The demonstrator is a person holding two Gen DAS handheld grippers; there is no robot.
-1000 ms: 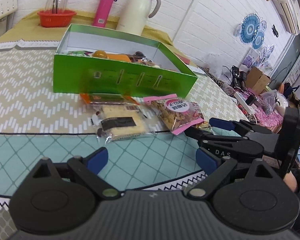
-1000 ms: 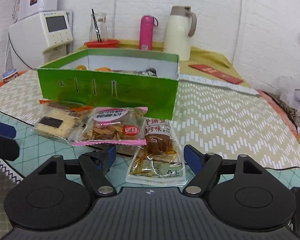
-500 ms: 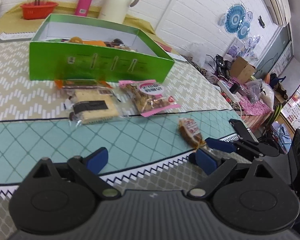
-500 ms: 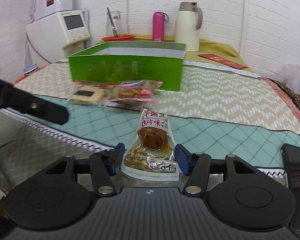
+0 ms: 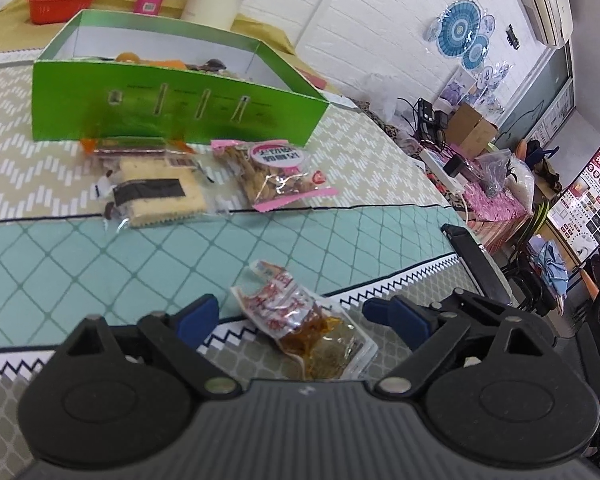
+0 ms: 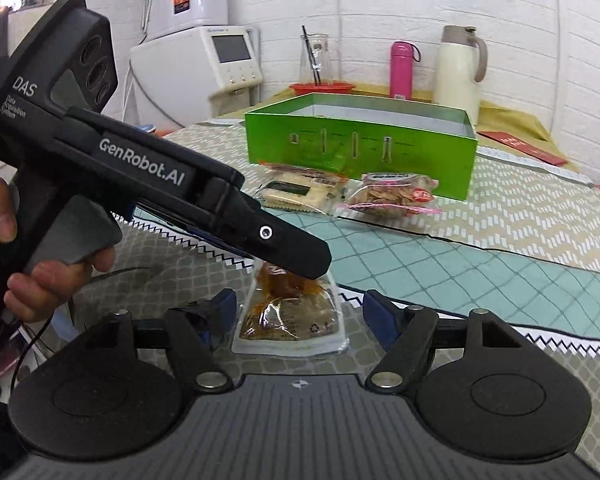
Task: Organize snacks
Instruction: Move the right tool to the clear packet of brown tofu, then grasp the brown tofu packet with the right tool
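A clear pouch of brown snack (image 5: 304,324) (image 6: 292,316) lies flat near the table's front border. My left gripper (image 5: 292,314) straddles it, jaws closing, pads clear of the pouch. In the right wrist view the left gripper (image 6: 314,264) reaches in from the left over the pouch's far end. My right gripper (image 6: 299,306) flanks the near end with its jaws opening, holding nothing. The green box (image 5: 172,104) (image 6: 360,148) stands farther back with snacks inside. A cracker packet (image 5: 156,196) (image 6: 296,194) and a pink-edged nut packet (image 5: 276,172) (image 6: 392,196) lie before it.
An orange-edged packet (image 5: 128,146) lies against the box front. Behind the box stand a pink bottle (image 6: 402,68), a cream jug (image 6: 460,72) and a red basket (image 6: 322,88). A white appliance (image 6: 204,64) is at back left. A hand (image 6: 56,276) grips the left gripper's handle.
The brown pouch has been drawn from beside the nut packet to the table's front border. The left gripper has swung over it. The right jaws narrowed, then widened again.
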